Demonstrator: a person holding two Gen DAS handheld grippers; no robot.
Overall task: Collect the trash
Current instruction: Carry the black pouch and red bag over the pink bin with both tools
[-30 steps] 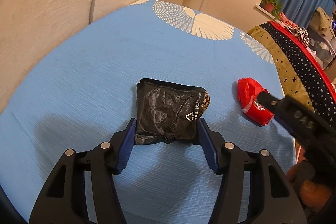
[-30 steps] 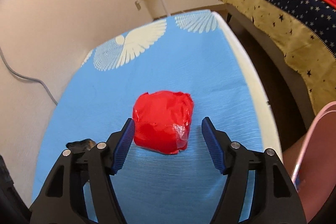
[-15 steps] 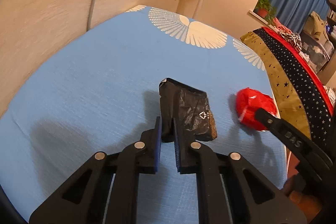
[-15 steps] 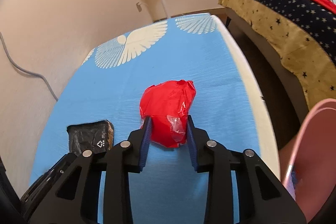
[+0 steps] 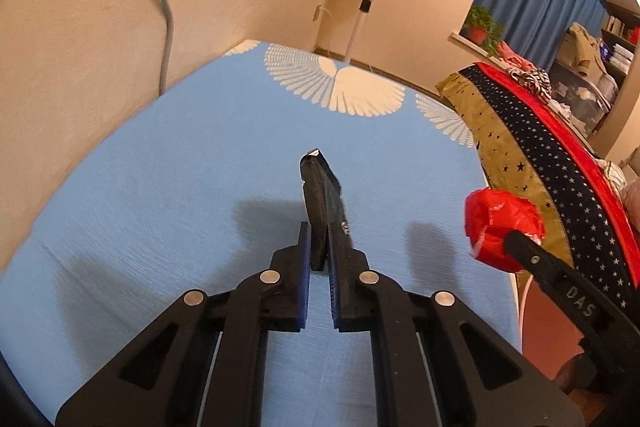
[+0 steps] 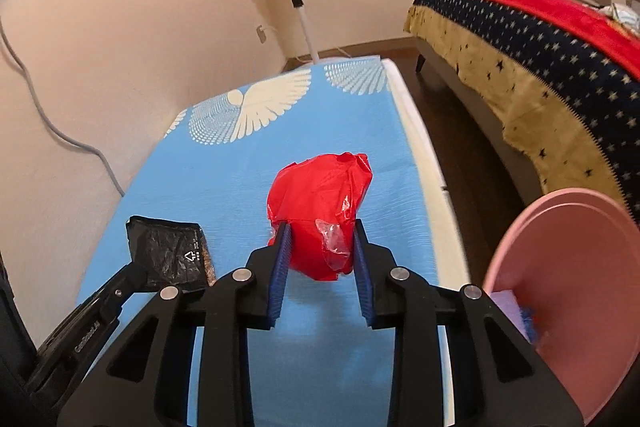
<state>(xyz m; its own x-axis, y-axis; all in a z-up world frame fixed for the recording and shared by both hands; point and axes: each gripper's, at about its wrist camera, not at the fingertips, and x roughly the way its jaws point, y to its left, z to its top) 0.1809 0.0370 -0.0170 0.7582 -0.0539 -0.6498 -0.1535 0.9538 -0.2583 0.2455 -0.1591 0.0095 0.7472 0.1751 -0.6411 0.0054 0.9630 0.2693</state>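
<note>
left gripper (image 5: 318, 247) jaws are pinching a flat black plastic wrapper (image 5: 320, 195) by its edge, right gripper (image 6: 320, 247) jaws are squeezing a crumpled red plastic bag (image 6: 320, 211); either slick piece is risking slipping free above the blue-covered desk (image 5: 160, 187).

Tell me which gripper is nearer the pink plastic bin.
Right. The right gripper, clamped on the crumpled red plastic wrapper, sits just beside the pink plastic bin. The left gripper, pinching the black foil packet, is farther across the blue tablecloth.

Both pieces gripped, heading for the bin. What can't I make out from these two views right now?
- Pink bin, right wrist view: cut off by the frame edge; contents mostly hidden, blurred.
- Black wrapper, left wrist view: edge-on, print unreadable.
- Red wrapper, left wrist view: lower part hidden by the right gripper.
</note>
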